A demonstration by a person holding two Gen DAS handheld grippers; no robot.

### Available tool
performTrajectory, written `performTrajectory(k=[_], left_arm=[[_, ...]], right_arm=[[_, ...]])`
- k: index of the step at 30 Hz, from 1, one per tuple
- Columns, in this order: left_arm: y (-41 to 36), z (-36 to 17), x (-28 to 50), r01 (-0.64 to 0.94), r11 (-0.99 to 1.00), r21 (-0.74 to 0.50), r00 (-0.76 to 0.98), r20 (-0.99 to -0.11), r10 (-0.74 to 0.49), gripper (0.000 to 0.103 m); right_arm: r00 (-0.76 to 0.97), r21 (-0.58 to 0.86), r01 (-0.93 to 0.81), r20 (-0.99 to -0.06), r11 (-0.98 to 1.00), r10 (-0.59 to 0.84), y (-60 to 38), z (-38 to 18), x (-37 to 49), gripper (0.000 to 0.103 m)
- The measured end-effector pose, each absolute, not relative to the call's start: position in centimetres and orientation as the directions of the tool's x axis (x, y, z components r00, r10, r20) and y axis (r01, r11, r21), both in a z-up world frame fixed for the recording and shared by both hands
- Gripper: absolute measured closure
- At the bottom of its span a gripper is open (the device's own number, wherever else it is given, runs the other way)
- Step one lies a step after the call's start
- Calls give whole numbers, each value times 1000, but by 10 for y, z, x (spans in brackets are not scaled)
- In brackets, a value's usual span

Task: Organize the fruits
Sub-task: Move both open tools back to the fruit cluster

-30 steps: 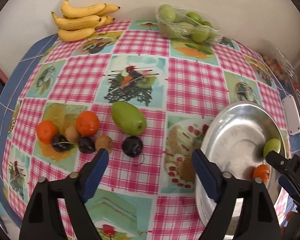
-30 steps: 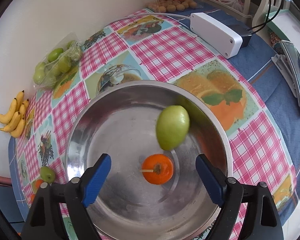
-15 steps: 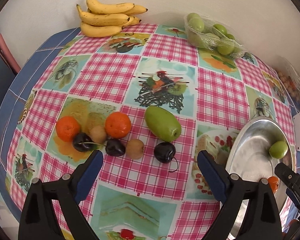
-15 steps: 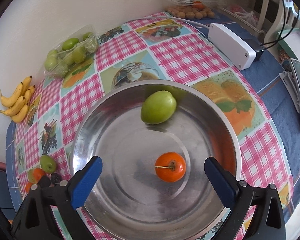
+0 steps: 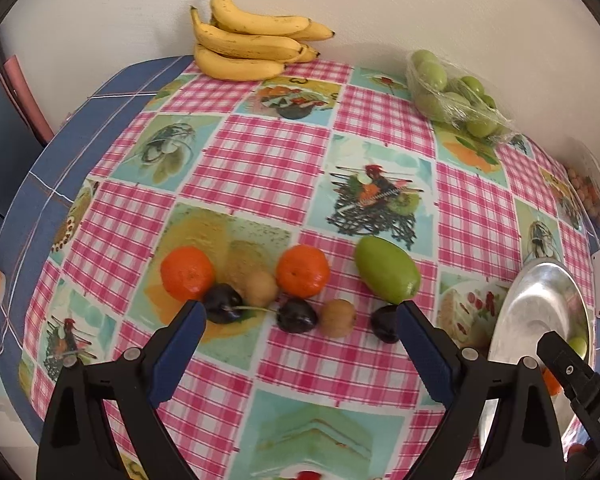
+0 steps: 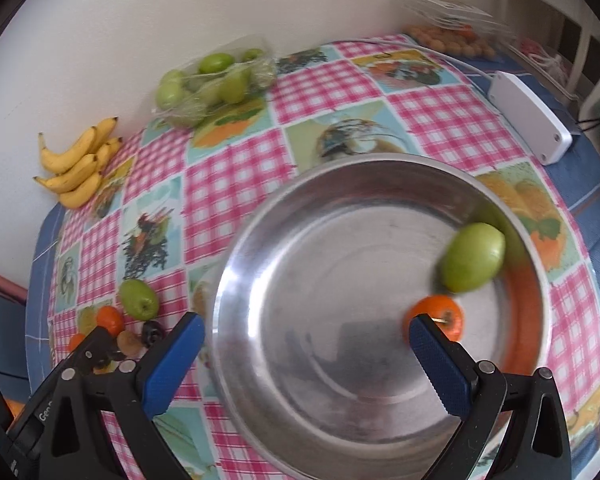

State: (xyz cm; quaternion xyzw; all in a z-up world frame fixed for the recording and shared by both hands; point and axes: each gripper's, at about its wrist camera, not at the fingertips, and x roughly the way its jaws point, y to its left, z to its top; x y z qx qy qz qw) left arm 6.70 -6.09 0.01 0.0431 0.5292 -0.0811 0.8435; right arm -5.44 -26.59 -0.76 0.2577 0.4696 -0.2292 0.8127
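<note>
In the left wrist view, the left tool (image 5: 298, 316) hangs over the tabletop (image 5: 260, 160), which wears a pink-checked cloth with picture squares, its blue-padded fingers spread wide with nothing between the pads. Just ahead of the tips lies a loose row of small fruit: a dark cherry (image 5: 221, 303) beside the left finger, a brown kiwi (image 5: 261, 288), a second dark cherry (image 5: 297, 315), a second brown kiwi (image 5: 337, 317), and a third dark cherry (image 5: 385, 323) partly behind the right finger. Just beyond that row sit two round orange tangerines, one (image 5: 187, 271) to the left and one (image 5: 302, 270) nearer the middle, and an oval green mango-like fruit (image 5: 387, 275) ahead of the right finger. Far ahead, against the wall, lie a bunch of yellow bananas (image 5: 252, 42) and a clear bag of small green fruits (image 5: 456, 94). At the right edge a round steel bowl (image 5: 540, 312) shows only in part. In the right wrist view, the right tool (image 6: 306, 326) hovers over that bowl (image 6: 320, 360), its fingers spread fully and pinching nothing. This view shows the bowl's inside: a blurred round green fruit (image 6: 473, 257) ahead of the right finger, and an orange tangerine with a stem (image 6: 440, 314) touching that finger's tip in the picture, though true contact cannot be told. Left of the tool the fruit cluster appears small. A white rectangular box (image 6: 530, 118) lies far ahead to the right.
</note>
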Motion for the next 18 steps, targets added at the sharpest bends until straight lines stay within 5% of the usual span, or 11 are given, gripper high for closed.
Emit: performTrajectory(k=[18], left_arm=[[30, 13, 102, 30, 996, -85, 463, -882, -90, 7]], right_arm=[[515, 164, 406, -854, 899, -77, -190, -3, -15, 0]])
